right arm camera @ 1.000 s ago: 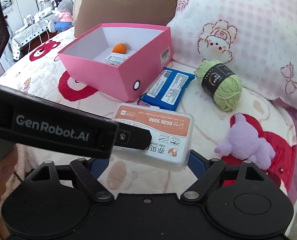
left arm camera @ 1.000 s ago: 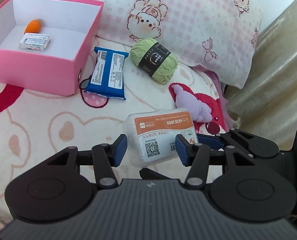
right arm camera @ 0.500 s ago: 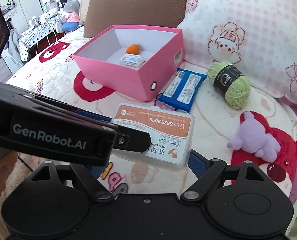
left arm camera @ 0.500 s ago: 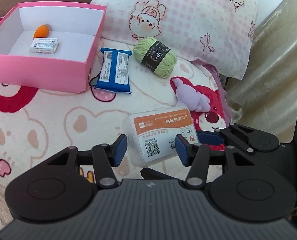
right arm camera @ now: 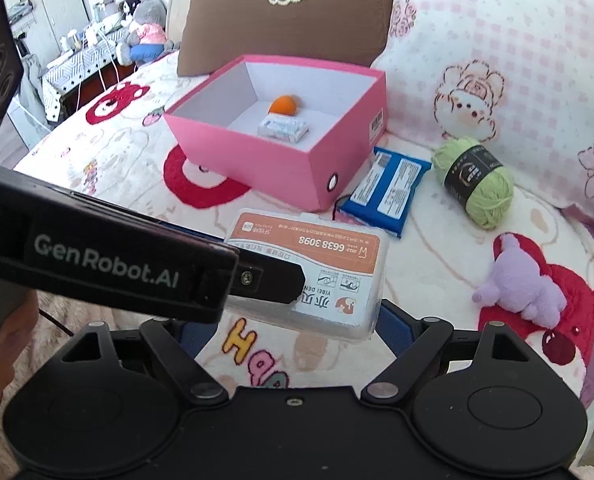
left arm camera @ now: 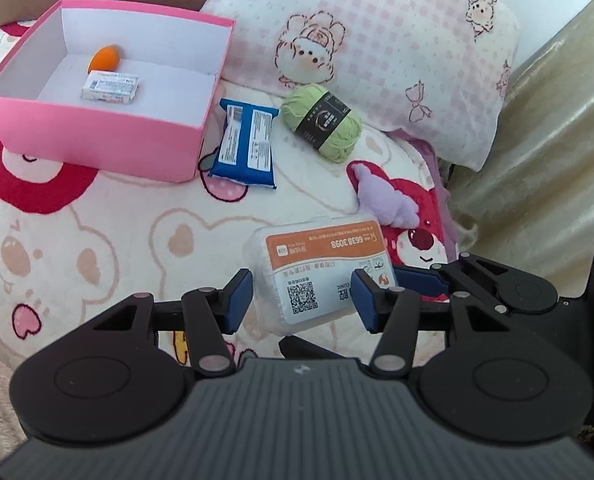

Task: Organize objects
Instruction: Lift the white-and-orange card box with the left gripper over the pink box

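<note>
A clear plastic box with an orange label [left arm camera: 321,256] [right arm camera: 317,248] hangs above the bed blanket. My right gripper [right arm camera: 293,328] is shut on it, one blue pad at each end of its near side; one of its fingers [left arm camera: 417,282] shows at the box's right end. My left gripper [left arm camera: 303,292] stands half open just over the box's near left part. One of its black fingers [right arm camera: 273,280] lies across the label, and its pads pinch nothing. Ahead stands an open pink box [left arm camera: 109,140] [right arm camera: 257,168] holding an orange sponge [left arm camera: 105,58] and a small white packet [left arm camera: 111,87].
Beside the pink box lie a blue pack [left arm camera: 245,142], a ball of green yarn [left arm camera: 325,120] and a purple plush toy [left arm camera: 385,200]. A pink checked pillow [left arm camera: 377,40] and a brown cushion [right arm camera: 289,20] stand behind. A beige curtain [left arm camera: 537,140] hangs at the right.
Both grippers have risen together with the labelled box, and the bed has dropped away below. More of the pink box's inside shows. Neither gripper's jaws have moved.
</note>
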